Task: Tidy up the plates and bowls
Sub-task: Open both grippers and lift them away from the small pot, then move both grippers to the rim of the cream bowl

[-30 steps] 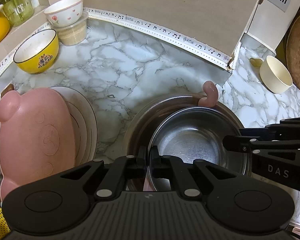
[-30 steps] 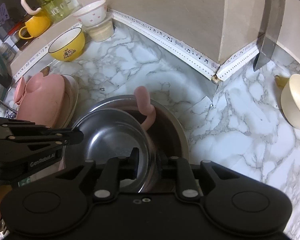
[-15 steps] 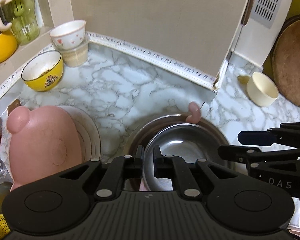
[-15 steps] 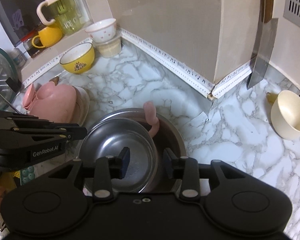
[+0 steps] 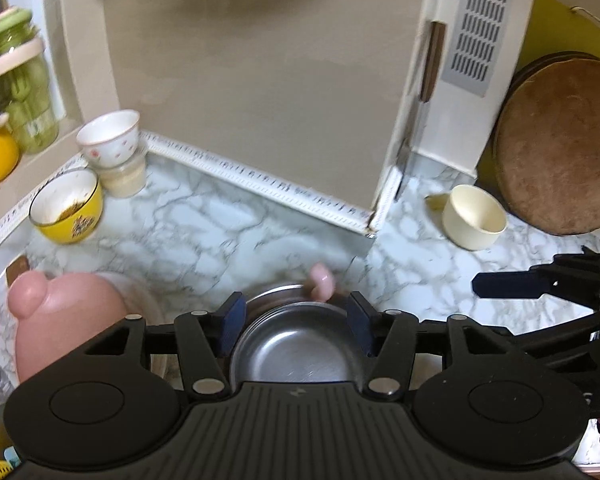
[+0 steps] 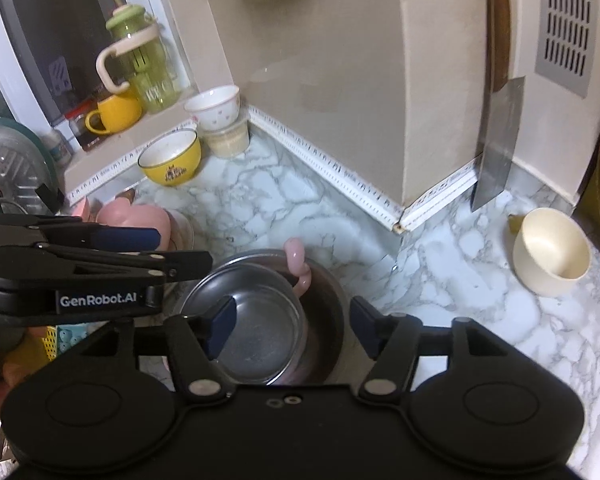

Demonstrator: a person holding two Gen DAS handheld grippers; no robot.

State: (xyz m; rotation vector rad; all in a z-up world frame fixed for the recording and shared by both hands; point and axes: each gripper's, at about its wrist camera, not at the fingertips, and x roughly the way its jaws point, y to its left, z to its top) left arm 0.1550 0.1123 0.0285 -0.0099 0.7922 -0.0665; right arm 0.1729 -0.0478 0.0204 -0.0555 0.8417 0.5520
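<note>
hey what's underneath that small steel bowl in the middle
The small steel bowl sits nested in a larger steel bowl, with a pink piece poking up between their rims. Its lower part, and the big bowl's bottom, are covered.

Dim, warm indoor light; both fisheye views bend at the edges, the left view smeared by motion blur.

The small bowl [image 6: 256,332] is shiny metal, and so is the bigger bowl [image 6: 328,312] under it. The counter [image 6: 460,300] looks like smooth white and grey marble. The pink plate [image 5: 60,320] looks like smooth matt plastic. The yellow bowl [image 6: 172,162] is glossy. The round board [image 5: 556,148] is rough brown wood. The cleaver [image 6: 496,144] has a dull metal blade.
</note>
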